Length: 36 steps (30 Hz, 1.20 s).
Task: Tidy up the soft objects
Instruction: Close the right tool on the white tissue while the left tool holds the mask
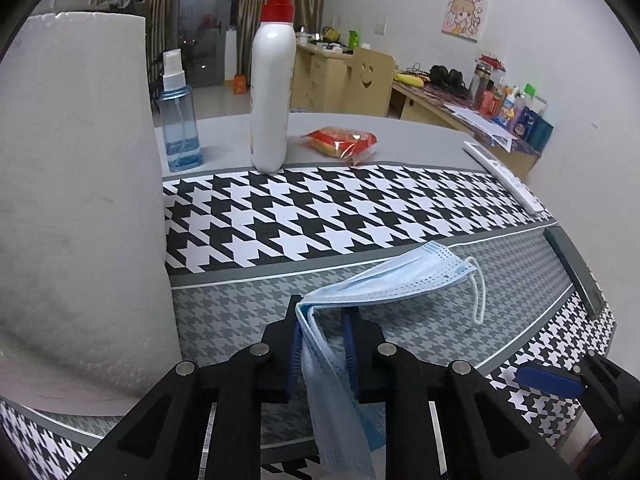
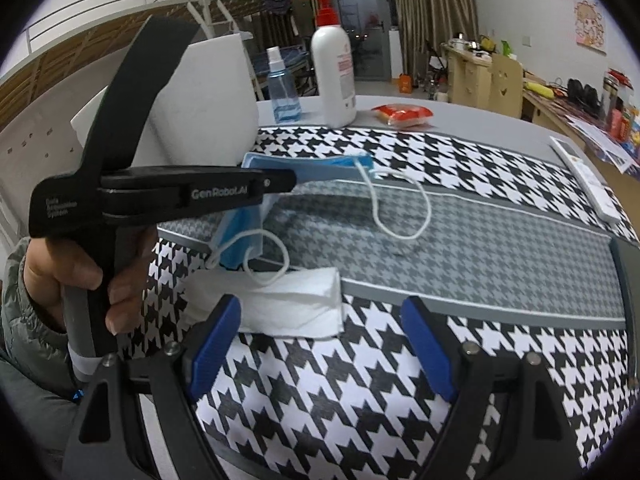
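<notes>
The worktop (image 1: 420, 136) carries a houndstooth cloth (image 1: 320, 216) with black-and-white and grey bands. At the left of the left wrist view stands a tall white paper roll (image 1: 80, 184), its foot on the cloth. Behind the cloth, on bare grey surface, a white pump bottle (image 1: 272, 96) with a red head stands upright; a blue spray bottle (image 1: 179, 120) stands to its left, near the roll, and a red snack packet (image 1: 342, 141) lies to its right. A white remote (image 1: 504, 176) lies along the far right edge of the cloth.

The left hand-held gripper (image 1: 322, 334) is clamped on a blue mask (image 1: 384, 280), which is folded over the jaws: one half sticks forward above the grey band with its ear loop (image 1: 478, 292) dangling, the other half hangs down between the fingers. In the right wrist view the mask (image 2: 304, 166) is lifted above the cloth, both white loops hanging, and the person's hand (image 2: 80, 276) grips the gripper's handle.

The right hand-held gripper (image 2: 322, 344) holds nothing, its blue pads spread wide over the black-and-white band. Just ahead of it a folded white tissue (image 2: 280, 304) lies flat on the cloth, the mask's nearer loop hanging over its far edge.
</notes>
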Each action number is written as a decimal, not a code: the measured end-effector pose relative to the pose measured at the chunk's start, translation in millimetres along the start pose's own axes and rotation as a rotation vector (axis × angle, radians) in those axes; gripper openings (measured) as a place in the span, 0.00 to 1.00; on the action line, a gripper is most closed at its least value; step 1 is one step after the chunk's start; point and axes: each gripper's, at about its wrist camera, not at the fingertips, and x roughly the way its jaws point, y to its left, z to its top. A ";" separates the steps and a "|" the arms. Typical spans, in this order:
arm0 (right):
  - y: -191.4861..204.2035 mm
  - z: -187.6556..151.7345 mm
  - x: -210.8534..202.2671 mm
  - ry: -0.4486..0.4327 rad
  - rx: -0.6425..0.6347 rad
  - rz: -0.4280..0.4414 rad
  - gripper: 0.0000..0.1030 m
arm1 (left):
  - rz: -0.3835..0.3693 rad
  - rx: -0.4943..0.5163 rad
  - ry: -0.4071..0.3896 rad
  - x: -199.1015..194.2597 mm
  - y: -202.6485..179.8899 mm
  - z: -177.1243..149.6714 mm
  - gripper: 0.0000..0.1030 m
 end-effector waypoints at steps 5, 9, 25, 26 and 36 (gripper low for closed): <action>6.3 3.3 10.9 0.035 -0.028 -0.007 0.74 | 0.000 -0.002 -0.005 -0.9 1.6 -0.6 0.20; 8.8 1.8 17.4 0.069 -0.042 -0.003 0.66 | 0.002 0.009 0.000 0.4 0.3 -1.9 0.20; 25.3 1.3 18.0 0.084 -0.146 -0.072 0.10 | 0.008 0.004 -0.047 -11.3 5.3 -2.6 0.20; 24.5 1.1 17.2 0.086 -0.143 -0.072 0.10 | 0.009 0.004 -0.050 -12.0 5.6 -2.5 0.20; 5.6 3.6 -2.1 0.065 -0.081 -0.122 0.09 | 0.001 0.011 -0.092 -21.6 3.2 -1.5 0.18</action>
